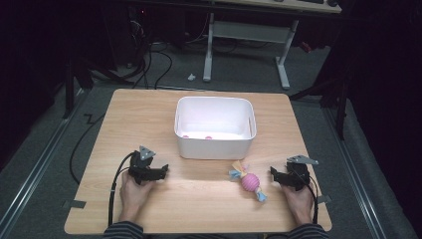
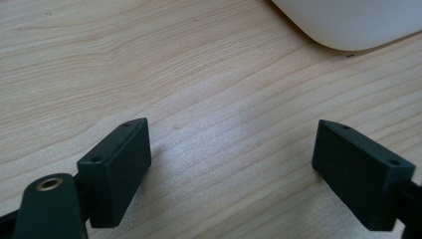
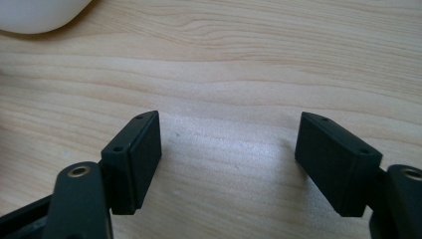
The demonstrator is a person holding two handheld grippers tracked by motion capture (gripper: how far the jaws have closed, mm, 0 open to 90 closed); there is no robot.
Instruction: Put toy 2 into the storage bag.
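In front of the white bin (image 1: 215,127), off its near right corner, lies a pink toy (image 1: 249,182) with knotted fabric ends, looking light and soft; its round middle seems the surest place to grip. The right gripper (image 1: 275,174) sits just beside it, jaws spread wide and empty. The left gripper (image 1: 160,171), well left of the bin's front, is likewise agape, holding nothing.

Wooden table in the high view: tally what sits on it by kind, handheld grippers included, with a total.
White plastic bin: 1
Pink ball toy with blue and yellow cloth ends: 1
Small pink pieces inside the bin, too small to identify: 2
Black handheld grippers, left gripper and right gripper: 2
Total: 6
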